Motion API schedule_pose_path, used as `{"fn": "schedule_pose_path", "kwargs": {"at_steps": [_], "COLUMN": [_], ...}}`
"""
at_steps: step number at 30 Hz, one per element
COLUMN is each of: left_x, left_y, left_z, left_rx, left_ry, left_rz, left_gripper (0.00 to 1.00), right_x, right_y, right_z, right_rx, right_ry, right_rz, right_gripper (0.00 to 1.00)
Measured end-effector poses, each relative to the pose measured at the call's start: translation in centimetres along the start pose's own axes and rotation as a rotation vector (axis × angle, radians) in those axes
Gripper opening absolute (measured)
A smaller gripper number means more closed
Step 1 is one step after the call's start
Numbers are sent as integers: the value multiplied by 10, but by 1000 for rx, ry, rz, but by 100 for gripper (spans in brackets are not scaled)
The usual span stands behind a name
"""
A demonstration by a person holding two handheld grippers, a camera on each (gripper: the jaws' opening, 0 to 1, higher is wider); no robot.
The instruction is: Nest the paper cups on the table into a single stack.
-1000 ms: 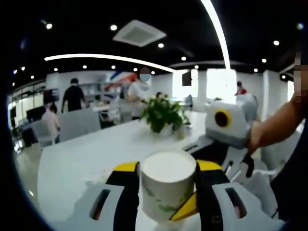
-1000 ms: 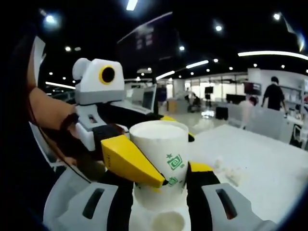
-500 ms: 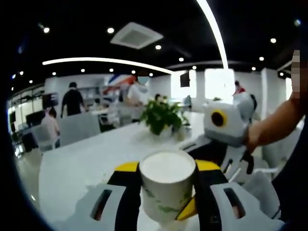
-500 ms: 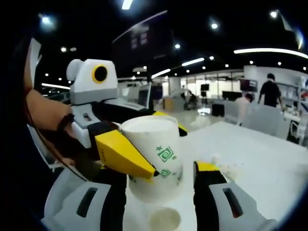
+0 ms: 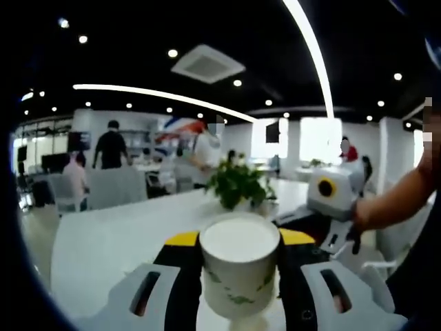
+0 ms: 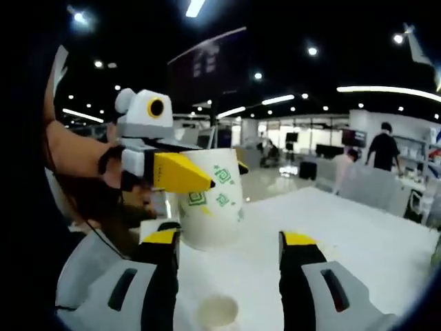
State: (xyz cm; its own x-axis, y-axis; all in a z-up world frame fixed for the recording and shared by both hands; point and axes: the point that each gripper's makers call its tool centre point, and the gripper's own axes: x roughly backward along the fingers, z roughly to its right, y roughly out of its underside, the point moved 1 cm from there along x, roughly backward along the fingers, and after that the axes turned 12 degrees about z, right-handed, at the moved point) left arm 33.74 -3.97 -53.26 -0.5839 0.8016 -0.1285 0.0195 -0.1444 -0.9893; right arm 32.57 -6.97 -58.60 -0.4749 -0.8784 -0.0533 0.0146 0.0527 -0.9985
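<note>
A white paper cup with green print (image 5: 238, 276) sits between the jaws of my left gripper (image 5: 239, 238), which is shut on it; its white round end faces up. In the right gripper view the same cup (image 6: 212, 210) hangs just above the white table (image 6: 358, 234), held by the left gripper (image 6: 226, 176) coming in from the left. My right gripper (image 6: 231, 240) stands open a little in front of that cup, with nothing between its jaws. Low between them lies a small pale round thing (image 6: 217, 312), possibly another cup seen from above.
The right gripper's body (image 5: 329, 200) and the hand holding it are at the right of the left gripper view. A potted plant (image 5: 238, 183) stands further along the table. Grey chairs (image 5: 114, 186) and several people are behind.
My right gripper has opened, let go of the cup and drawn back from it. The left gripper keeps hold of the cup.
</note>
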Motion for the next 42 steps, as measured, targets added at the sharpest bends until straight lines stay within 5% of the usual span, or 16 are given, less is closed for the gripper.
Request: {"fn": "schedule_pose_path", "kwargs": {"at_steps": [4,7,10,13,18,22,28,36,42], "left_x": [0,0,0,-1,-1,-1,-1,0,12], "left_y": [-7,-13,-19,-24,-27,-30,-31,-28,-18], "left_z": [1,2,3,3,5,8,13,18,15], "left_rx": [17,34,62,82,98,113,142,138,153], "left_ry": [11,14,14,13,14,21,33,58,86], "left_rz": [25,47,79,102,118,135,157,150,115], "left_gripper": [41,41,41,41,41,41,41,41,41], "right_x": [4,5,7,12,18,22,20,17,22], "right_y": [-5,-5,-22,-18,-20,-18,-31,-36,-43], "right_z": [1,1,4,-5,2,-7,-20,-30,-27], "right_rx": [-26,-48,-29,-121,-101,-180,-236,-304,-322], "right_ry": [11,18,37,1,39,-13,-74,-136,-163], "right_rz": [38,37,143,92,101,81,99,102,110], "right_gripper": [72,88,100,100,99,72,52,34,31]}}
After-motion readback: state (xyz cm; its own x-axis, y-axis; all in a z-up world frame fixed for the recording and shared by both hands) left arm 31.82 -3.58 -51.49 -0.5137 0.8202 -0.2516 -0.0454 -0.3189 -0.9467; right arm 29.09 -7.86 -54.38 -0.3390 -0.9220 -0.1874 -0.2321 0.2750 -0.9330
